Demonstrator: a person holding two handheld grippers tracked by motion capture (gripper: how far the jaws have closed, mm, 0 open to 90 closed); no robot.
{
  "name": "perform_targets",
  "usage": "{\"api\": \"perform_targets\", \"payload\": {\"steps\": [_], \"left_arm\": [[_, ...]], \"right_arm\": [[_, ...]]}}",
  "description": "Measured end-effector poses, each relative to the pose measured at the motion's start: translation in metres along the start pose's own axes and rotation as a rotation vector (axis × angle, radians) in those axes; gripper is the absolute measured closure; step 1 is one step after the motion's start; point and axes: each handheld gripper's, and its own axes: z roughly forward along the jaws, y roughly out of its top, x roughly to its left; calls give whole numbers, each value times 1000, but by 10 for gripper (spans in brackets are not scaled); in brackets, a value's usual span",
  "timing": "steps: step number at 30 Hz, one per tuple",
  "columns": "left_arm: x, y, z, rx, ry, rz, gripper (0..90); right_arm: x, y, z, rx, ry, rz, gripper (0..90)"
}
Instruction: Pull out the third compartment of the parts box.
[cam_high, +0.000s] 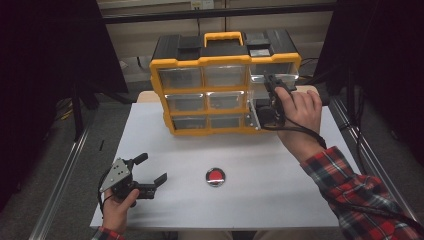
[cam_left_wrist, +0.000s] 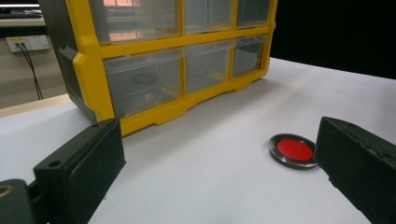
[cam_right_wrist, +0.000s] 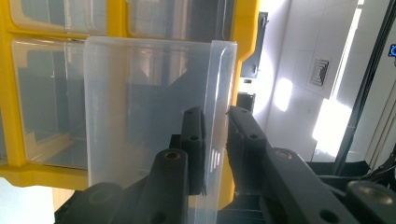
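Note:
A yellow and black drawer organizer (cam_high: 176, 62) (cam_left_wrist: 93, 79) stands at the far side of the white table (cam_high: 280, 170). Its top right clear drawer (cam_high: 278, 70) (cam_right_wrist: 140, 102) is pulled out a little. My right gripper (cam_high: 272, 81) (cam_right_wrist: 215, 114) is shut on that drawer's front wall, one jaw on each side of the plastic. A round red disc in a metal rim (cam_high: 215, 176) (cam_left_wrist: 293, 150) lies flat near the table's middle. My left gripper (cam_high: 152, 167) (cam_left_wrist: 219, 130) rests low at the front left, open, with nothing between its jaws; the disc lies to its right.
The organizer's other clear drawers (cam_high: 210, 100) are pushed in. A metal rail (cam_high: 65, 170) runs along the table's left side and another along the right (cam_high: 365, 150). Dark curtains hang on both sides.

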Motion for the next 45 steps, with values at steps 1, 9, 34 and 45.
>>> {"api": "perform_targets", "payload": {"steps": [1, 9, 34, 45], "left_arm": [[0, 0, 0, -2, 0, -2, 19], [0, 0, 0, 2, 1, 4, 19], [0, 1, 0, 7, 6, 16, 19], [0, 1, -1, 7, 10, 17, 19]], "right_arm": [[1, 0, -1, 3, -6, 4, 777], [3, -2, -8, -4, -11, 2, 779], [4, -1, -22, -31, -12, 7, 781], [6, -2, -24, -32, -18, 17, 781]]}}
